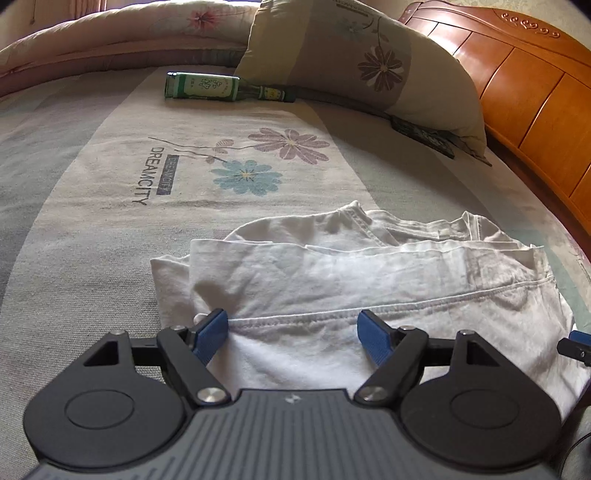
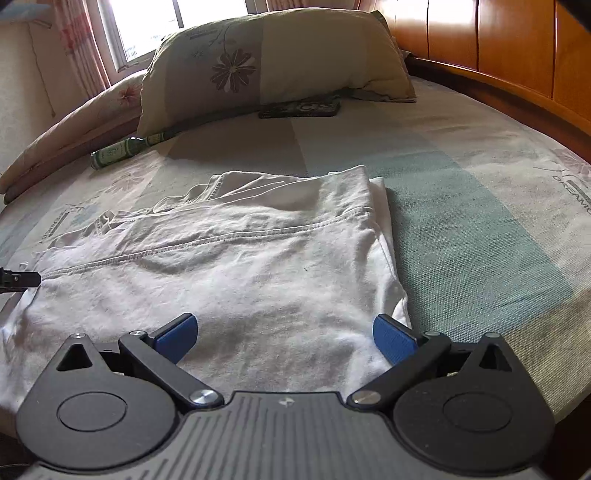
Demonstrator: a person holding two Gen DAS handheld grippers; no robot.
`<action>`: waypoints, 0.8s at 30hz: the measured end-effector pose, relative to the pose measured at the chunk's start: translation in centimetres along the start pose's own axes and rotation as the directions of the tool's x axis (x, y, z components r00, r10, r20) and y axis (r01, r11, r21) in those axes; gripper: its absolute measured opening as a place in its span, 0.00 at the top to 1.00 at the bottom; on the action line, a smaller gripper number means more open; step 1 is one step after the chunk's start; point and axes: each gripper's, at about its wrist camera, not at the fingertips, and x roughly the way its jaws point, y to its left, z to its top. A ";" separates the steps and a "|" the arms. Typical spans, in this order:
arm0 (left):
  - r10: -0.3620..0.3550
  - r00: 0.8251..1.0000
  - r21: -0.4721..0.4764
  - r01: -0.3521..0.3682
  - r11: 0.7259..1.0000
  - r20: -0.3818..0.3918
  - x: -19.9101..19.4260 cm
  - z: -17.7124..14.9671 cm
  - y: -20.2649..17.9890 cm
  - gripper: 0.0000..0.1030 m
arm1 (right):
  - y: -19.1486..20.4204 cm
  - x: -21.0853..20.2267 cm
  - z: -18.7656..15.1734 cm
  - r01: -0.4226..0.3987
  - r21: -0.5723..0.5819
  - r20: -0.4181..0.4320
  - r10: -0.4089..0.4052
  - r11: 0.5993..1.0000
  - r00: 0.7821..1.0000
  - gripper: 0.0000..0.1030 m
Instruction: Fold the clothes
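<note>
Lying folded on the bed, the white garment shows creases and a stitched hem across its top layer. Left tool and right tool hover spread apart, gripping nothing.

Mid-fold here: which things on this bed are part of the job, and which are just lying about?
Job:
- white garment, partly folded on the bedsheet
- left hand-held gripper, open over its near edge
- right hand-held gripper, open over its near edge

Lying about:
- green bottle, on its side
- pillow
- dark flat case by the pillow
- quilt
</note>
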 end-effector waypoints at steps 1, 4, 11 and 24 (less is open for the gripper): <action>-0.007 1.000 0.000 0.007 1.000 -0.001 -0.2 0.3 -0.2 0.25 | 0.1 0.0 -0.1 0.006 -0.015 0.001 -0.006 1.000 1.000 0.00; -0.078 0.997 0.025 0.078 0.997 0.015 -0.6 1.4 -1.1 0.21 | 0.8 0.2 -0.4 0.034 -0.073 0.004 -0.034 0.997 0.999 0.00; -0.114 0.993 0.069 0.114 0.991 -0.008 4.2 3.9 -2.6 0.19 | 1.4 0.4 -0.7 0.069 -0.125 0.011 -0.069 0.990 0.998 0.00; -0.137 0.988 0.044 0.134 0.990 0.066 1.0 3.7 -3.8 0.14 | 0.6 0.1 2.9 -0.013 -0.081 -0.068 0.008 0.997 0.998 0.00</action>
